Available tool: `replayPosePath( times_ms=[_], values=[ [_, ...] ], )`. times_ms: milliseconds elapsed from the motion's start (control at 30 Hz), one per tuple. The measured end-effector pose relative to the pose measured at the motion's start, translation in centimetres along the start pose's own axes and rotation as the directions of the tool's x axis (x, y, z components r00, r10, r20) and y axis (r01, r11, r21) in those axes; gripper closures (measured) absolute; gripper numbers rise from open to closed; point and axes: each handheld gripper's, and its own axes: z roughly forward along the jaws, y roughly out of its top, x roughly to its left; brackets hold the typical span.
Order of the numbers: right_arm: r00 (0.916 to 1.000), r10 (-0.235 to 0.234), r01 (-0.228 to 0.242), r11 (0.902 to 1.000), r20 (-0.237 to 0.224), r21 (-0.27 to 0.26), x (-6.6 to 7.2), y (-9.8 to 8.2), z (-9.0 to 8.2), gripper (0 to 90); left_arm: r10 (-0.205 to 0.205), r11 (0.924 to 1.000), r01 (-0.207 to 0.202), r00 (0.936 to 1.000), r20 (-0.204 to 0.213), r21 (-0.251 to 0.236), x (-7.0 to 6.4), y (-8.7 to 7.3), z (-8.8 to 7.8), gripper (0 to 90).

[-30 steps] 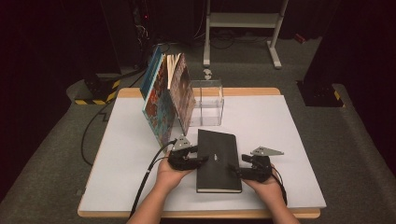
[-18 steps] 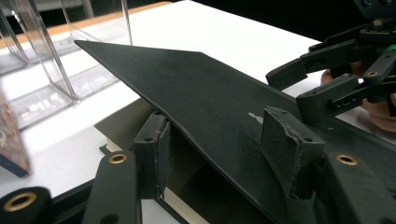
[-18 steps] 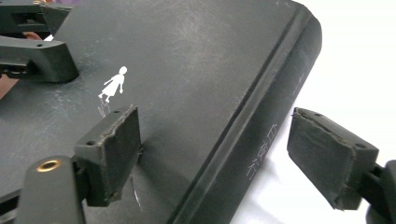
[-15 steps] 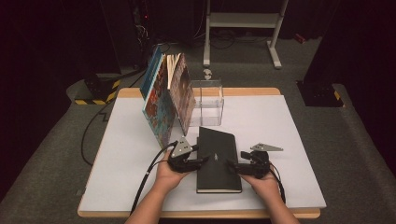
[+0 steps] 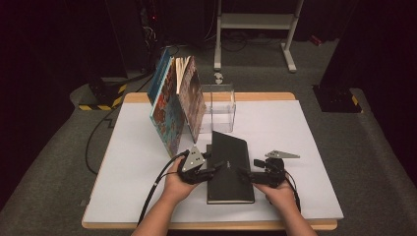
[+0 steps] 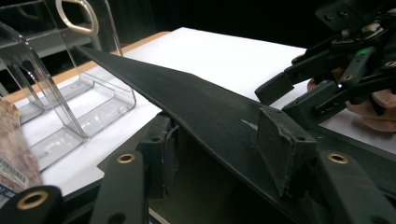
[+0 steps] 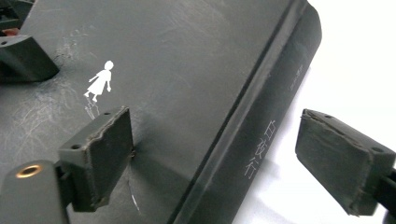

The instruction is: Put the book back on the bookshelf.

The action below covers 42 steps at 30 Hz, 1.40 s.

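The stiff, weighty black book [image 5: 229, 167] near the clear stand [image 5: 220, 107] lifts best by its spine edge, which the right gripper [image 7: 224, 161] straddles with jaws just spreading and not yet pressing, while the left gripper [image 6: 219, 156] pinches its raised cover.

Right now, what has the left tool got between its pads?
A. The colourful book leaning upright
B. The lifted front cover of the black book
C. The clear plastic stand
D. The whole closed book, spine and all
B: in the left gripper view the left tool straddles the raised cover of the black book, one pad above it and one below, beside the clear stand.
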Motion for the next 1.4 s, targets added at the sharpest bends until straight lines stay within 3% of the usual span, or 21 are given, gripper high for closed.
replayPosePath(
  times_ms=[200, 533, 1100, 1400],
  values=[
    [0.9980, 0.031, -0.031, 0.9995, -0.055, 0.000, -0.3, 0.0, 0.2, 7.4, 0.041, 0.9990, -0.041, 0.9992, 0.003, -0.019, -0.4, 0.0, -0.4, 49.1],
    [0.9850, 0.086, -0.087, 0.9962, -0.149, 0.002, -0.7, 0.0, 0.5, 7.0, 0.089, 0.9947, -0.088, 0.9960, 0.010, -0.054, -1.1, -0.1, -0.9, 49.1],
    [0.9702, 0.110, -0.114, 0.9935, -0.216, -0.002, -1.2, 0.1, 0.3, 6.2, 0.183, 0.9778, -0.179, 0.9826, 0.029, -0.108, -1.8, -0.4, -1.7, 49.1],
    [0.9620, 0.119, -0.122, 0.9925, -0.246, 0.000, -1.4, 0.1, 0.3, 6.1, 0.196, 0.9719, -0.189, 0.9799, 0.039, -0.141, -2.0, -0.7, -2.0, 49.1]
  ],
)
